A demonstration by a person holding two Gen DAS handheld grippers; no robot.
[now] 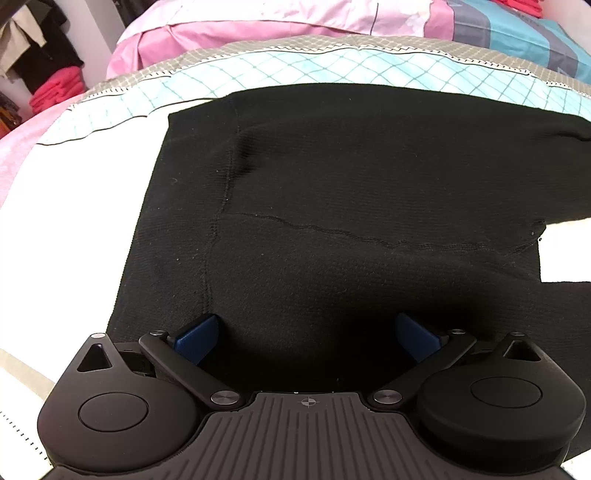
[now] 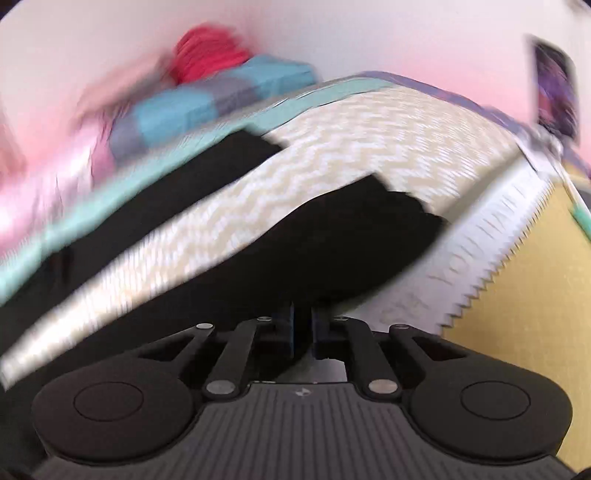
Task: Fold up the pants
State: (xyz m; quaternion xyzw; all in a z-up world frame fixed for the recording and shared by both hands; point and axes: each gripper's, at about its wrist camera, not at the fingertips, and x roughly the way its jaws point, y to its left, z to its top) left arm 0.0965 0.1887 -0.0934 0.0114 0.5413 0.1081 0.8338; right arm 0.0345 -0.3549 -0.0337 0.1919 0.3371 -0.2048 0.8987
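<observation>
Black knit pants (image 1: 332,192) lie flat on the bed, waist end to the left, legs running right. My left gripper (image 1: 308,338) is open just above the near edge of the waist part, its blue pads (image 1: 195,338) wide apart. In the blurred right wrist view, my right gripper (image 2: 303,328) is shut on the near leg of the pants (image 2: 351,240), which lifts up from the bed. The far leg (image 2: 177,184) lies flat further back.
The bed has a white and teal patterned cover (image 1: 258,74) with a zigzag section (image 2: 332,140). Pink bedding (image 1: 221,33) and a teal-grey pillow (image 2: 207,103) lie at the back. Red folded clothes (image 1: 55,92) sit on a shelf left. The bed's yellow side (image 2: 535,314) drops right.
</observation>
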